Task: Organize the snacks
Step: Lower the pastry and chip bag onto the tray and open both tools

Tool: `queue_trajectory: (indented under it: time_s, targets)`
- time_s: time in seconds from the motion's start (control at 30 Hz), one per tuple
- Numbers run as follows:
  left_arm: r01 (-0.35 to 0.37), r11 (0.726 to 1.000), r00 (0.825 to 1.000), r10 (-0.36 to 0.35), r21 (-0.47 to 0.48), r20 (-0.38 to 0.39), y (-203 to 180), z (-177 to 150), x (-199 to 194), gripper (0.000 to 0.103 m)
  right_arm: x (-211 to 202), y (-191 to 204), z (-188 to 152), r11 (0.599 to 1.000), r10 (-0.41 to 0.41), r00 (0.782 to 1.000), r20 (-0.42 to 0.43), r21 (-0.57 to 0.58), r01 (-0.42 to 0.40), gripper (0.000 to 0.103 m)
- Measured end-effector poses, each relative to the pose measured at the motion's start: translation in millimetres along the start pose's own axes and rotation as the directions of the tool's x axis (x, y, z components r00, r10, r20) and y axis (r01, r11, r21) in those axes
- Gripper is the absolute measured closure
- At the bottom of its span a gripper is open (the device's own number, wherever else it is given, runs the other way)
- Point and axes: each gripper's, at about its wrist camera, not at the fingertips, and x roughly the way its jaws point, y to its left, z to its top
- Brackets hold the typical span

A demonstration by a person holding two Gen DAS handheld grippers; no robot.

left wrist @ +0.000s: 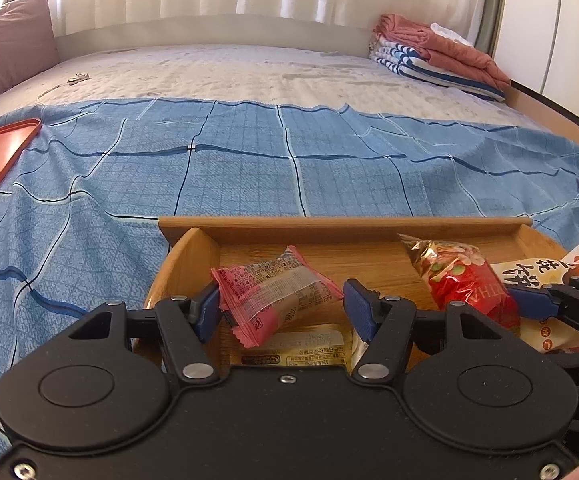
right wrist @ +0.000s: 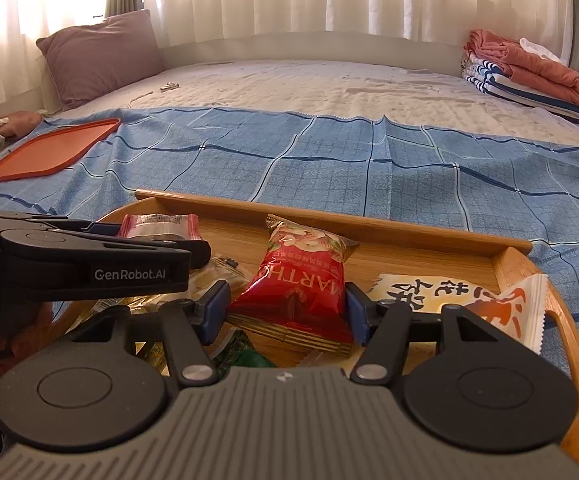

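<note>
Both grippers are picking from the wooden tray (right wrist: pixel 409 227) on the bed. The left gripper (left wrist: pixel 281 304) pinches the pink snack packet (left wrist: pixel 273 292) by the tray's left end; the right gripper (right wrist: pixel 287 308) pinches the red snack bag (right wrist: pixel 301 292) mid-tray. Next, probably lift both clear toward the orange tray (right wrist: pixel 49 150).

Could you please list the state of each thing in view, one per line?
Left tongs: shut on the pink packet, over the wooden tray.
Right tongs: shut on the red packet.
Pink packet: gripped, tilted.
Red packet: gripped at its lower end.
White packet: lying flat in the tray.
Wooden tray: resting on the blue cloth, holding snacks.
Orange tray: flat on the cloth, nothing on it.
</note>
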Motion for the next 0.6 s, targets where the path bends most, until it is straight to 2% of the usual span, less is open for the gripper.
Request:
queue_trajectory:
  time_s: [0.17, 0.47, 0.6]
  targets:
    - [0.006, 1.000, 1.000, -0.006, 0.008, -0.004, -0.7, 0.2, 0.3, 0.042, 3.6, 2.3, -1.5, 0.999, 0.038, 0.999, -0.020, 0.005, -0.038, 0.039]
    - [0.000, 1.000, 1.000, 0.000, 0.019, -0.008, -3.5, -0.4, 1.2, 0.041, 5.2, 3.3, -2.6, 0.999, 0.049, 0.998, -0.032, 0.007, -0.048, 0.038]
    - [-0.012, 1.000, 1.000, 0.012, 0.018, -0.010, -5.0, -0.7, 1.3, 0.038, 4.1, 3.1, -3.3, 0.999, 0.046, 0.999, -0.027, 0.008, -0.046, 0.029]
